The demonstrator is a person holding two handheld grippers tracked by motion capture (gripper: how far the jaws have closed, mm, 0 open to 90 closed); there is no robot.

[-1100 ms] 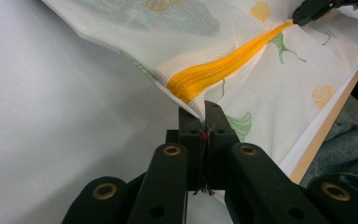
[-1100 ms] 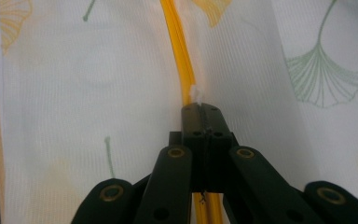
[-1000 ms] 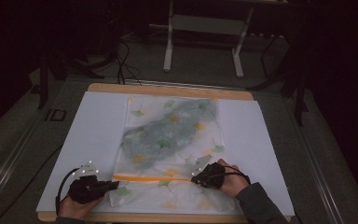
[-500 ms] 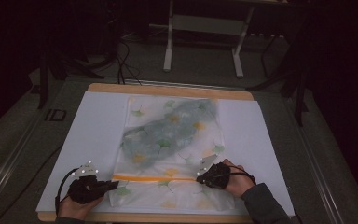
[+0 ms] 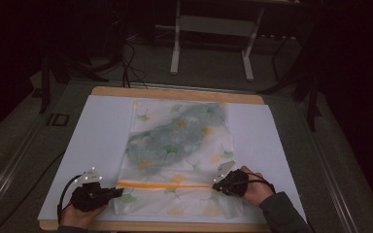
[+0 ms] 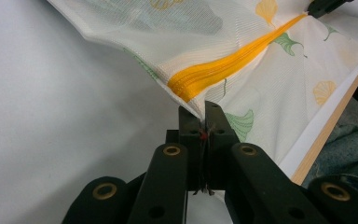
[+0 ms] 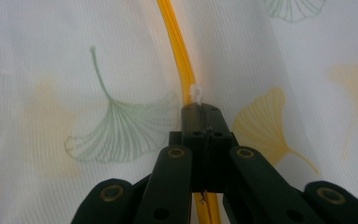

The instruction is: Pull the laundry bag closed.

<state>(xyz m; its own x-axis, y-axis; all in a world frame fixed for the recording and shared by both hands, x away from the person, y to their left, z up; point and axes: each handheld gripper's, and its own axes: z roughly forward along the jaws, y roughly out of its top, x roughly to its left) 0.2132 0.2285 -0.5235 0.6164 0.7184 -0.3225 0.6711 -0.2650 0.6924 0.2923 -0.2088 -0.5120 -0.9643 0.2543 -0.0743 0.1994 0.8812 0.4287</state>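
I am pinching the mesh bag (image 5: 179,145) at its orange zipper (image 5: 165,185): left gripper (image 6: 204,108) clamping the zipper's end, right gripper (image 7: 200,109) clamping its white pull (image 7: 197,93)

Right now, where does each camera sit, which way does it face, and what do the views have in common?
High view: fixed above the person's side, facing forward and down on the table; both hands and forearms show, with the left claw and right claw.
Left gripper view: rides the left claw, looking along shut jaws pinching the mesh laundry bag at the orange zipper end.
Right gripper view: rides the right claw, jaws shut on the white zipper pull.
Shared: bag and zipper.
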